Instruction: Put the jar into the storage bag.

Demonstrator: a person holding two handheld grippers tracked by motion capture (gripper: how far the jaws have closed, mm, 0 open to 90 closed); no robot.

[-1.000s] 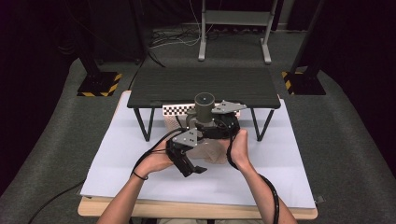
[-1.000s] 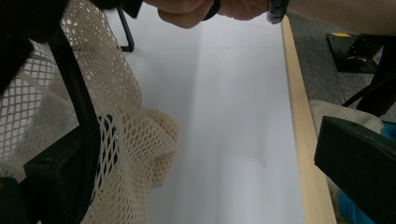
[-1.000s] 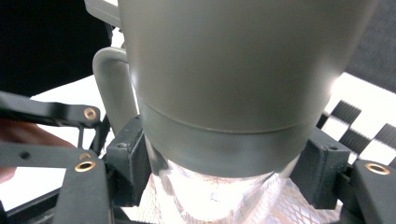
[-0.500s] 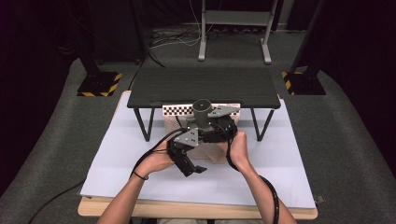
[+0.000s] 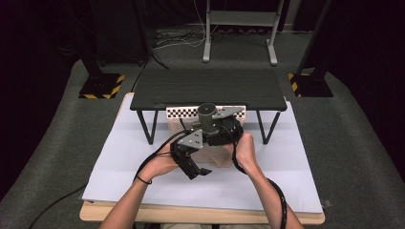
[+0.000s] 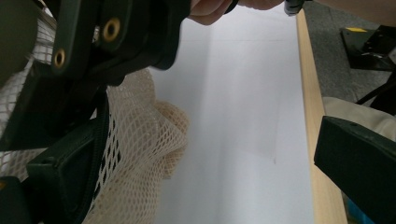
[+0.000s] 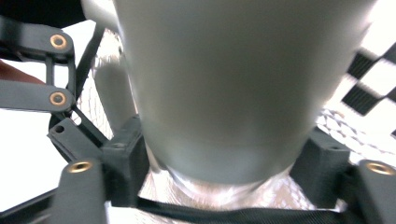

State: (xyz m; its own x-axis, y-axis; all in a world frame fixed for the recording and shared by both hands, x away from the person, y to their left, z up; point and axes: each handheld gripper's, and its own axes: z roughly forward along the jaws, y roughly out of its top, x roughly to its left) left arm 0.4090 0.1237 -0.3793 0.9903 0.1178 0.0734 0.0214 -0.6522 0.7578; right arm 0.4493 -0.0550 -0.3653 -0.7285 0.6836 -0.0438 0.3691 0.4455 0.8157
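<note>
I am working a grey metal cup [image 5: 207, 113] into a cream mesh bag [image 5: 215, 153] at the middle of the white-covered table [image 5: 286, 186]. My right gripper [image 7: 224, 172] has just been opening, its jaws now standing either side of the cup's base; I cannot tell whether they press it. My left gripper [image 6: 205, 154] stands wide, one jaw against the netting. I should keep the bag's mouth spread. Both hands meet just left of centre, near the black stand [image 5: 210, 88].

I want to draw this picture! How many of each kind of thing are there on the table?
Grey cup: 1
Cream net bag: 1
Black rack: 1
Checkered board: 1
Tongs: 2; left tongs, right tongs (jaws have just been opening, cup between them)
Total: 6
</note>
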